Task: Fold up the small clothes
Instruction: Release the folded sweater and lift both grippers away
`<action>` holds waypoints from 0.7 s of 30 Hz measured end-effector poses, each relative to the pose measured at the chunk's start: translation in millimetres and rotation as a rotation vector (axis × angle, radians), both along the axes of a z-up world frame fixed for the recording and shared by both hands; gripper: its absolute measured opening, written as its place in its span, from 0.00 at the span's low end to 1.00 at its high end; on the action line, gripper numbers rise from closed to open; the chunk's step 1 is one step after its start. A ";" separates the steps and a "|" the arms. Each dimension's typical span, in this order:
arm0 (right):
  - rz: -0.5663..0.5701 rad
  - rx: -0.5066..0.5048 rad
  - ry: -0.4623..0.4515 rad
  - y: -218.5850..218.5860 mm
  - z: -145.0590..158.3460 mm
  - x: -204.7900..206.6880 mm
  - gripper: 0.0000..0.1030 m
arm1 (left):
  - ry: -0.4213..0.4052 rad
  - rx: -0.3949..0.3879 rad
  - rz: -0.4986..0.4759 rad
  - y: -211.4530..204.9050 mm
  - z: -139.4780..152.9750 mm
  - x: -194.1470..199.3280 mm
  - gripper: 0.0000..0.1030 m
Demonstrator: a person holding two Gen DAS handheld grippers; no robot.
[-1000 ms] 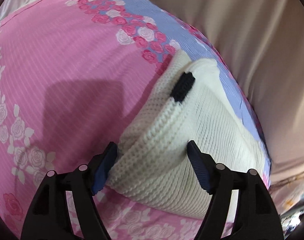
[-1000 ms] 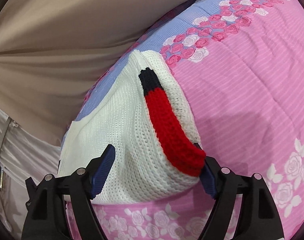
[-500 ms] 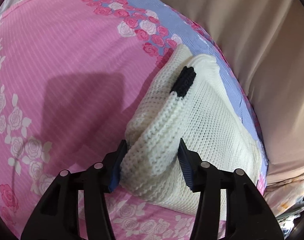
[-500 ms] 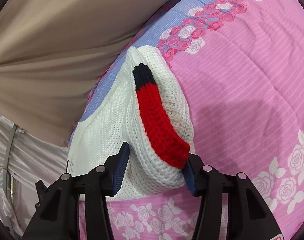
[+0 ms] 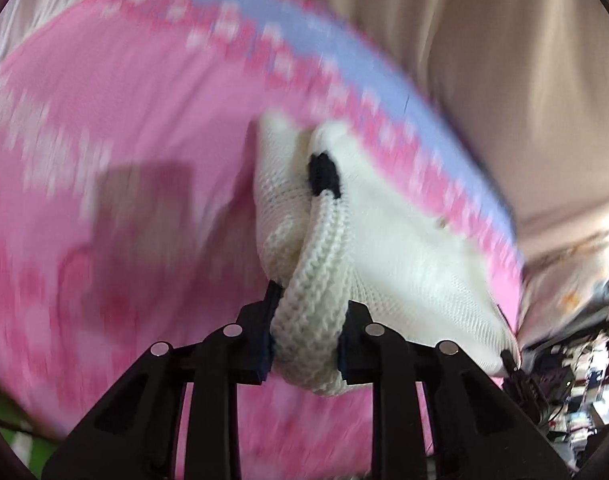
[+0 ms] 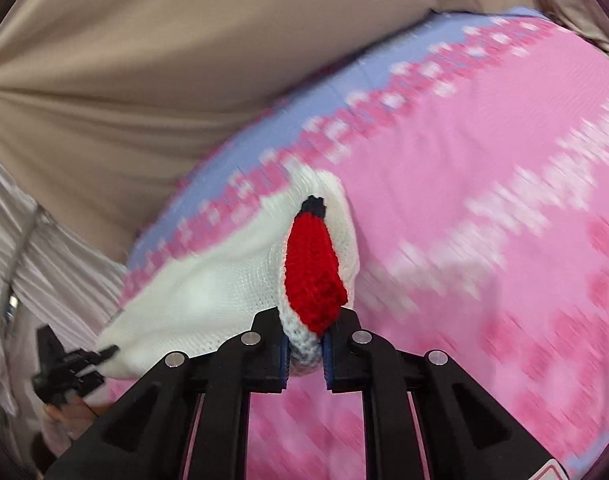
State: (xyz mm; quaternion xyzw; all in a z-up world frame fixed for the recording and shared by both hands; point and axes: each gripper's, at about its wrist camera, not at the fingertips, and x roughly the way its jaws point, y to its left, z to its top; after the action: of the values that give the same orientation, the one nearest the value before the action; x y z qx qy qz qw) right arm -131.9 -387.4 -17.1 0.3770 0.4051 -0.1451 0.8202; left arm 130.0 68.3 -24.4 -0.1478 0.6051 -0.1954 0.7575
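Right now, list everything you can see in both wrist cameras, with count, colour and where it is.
knit garment: one, white; lies on the bedspread, its ends lifted in both grippers.
red trim: one, red with a dark tip; on the garment edge above the right gripper.
bedspread: one, pink with roses and a lilac border; under the garment.
curtain: one, beige; behind the bed.
clutter: blurred, count unclear; right edge of the left view.
left gripper: one, black; shut on the ribbed edge.
right gripper: one, black; shut on the garment below the trim.

both jaws have closed onto the white knit sweater, lifting it.
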 end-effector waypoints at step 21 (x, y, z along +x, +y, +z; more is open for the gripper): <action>0.065 -0.149 0.005 3.0 27.0 4.8 0.40 | -0.246 0.544 -0.055 -67.7 19.9 -67.4 0.28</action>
State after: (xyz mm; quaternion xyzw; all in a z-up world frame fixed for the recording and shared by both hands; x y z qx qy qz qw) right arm -127.1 -384.5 10.0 0.3013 0.4070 -0.1492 0.8493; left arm 62.6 0.6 -4.5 0.1018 0.5426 -0.0628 0.8314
